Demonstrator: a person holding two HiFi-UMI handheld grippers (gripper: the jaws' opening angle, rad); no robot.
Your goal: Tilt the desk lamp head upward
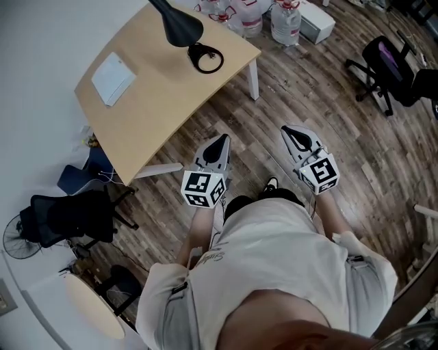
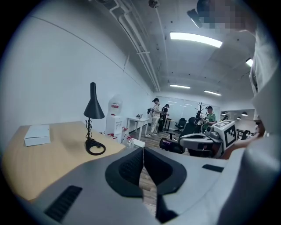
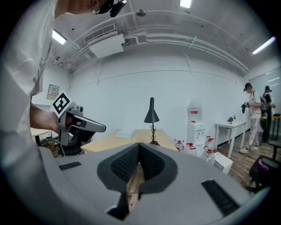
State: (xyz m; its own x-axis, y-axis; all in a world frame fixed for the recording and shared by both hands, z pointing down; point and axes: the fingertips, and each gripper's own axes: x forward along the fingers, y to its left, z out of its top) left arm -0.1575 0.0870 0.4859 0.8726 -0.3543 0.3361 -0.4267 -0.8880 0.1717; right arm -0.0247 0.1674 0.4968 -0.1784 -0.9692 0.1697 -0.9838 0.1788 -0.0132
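A black desk lamp stands at the far corner of the light wooden desk (image 1: 157, 102). Its cone head (image 1: 176, 24) points down over a ring-shaped base (image 1: 205, 59). In the left gripper view the lamp (image 2: 93, 106) rises left of centre; in the right gripper view the same lamp (image 3: 151, 115) stands straight ahead. My left gripper (image 1: 222, 139) and right gripper (image 1: 288, 130) hang over the wooden floor, well short of the desk. Both are shut with nothing between the jaws, the left gripper (image 2: 142, 152) and the right gripper (image 3: 138, 146) alike.
A white box (image 1: 113, 77) lies on the desk's left part. Water bottles (image 1: 284, 20) stand on the floor beyond the desk. A black office chair (image 1: 387, 65) sits at the right, another chair (image 1: 68, 219) at the lower left. People (image 2: 156, 115) stand far back by a white table.
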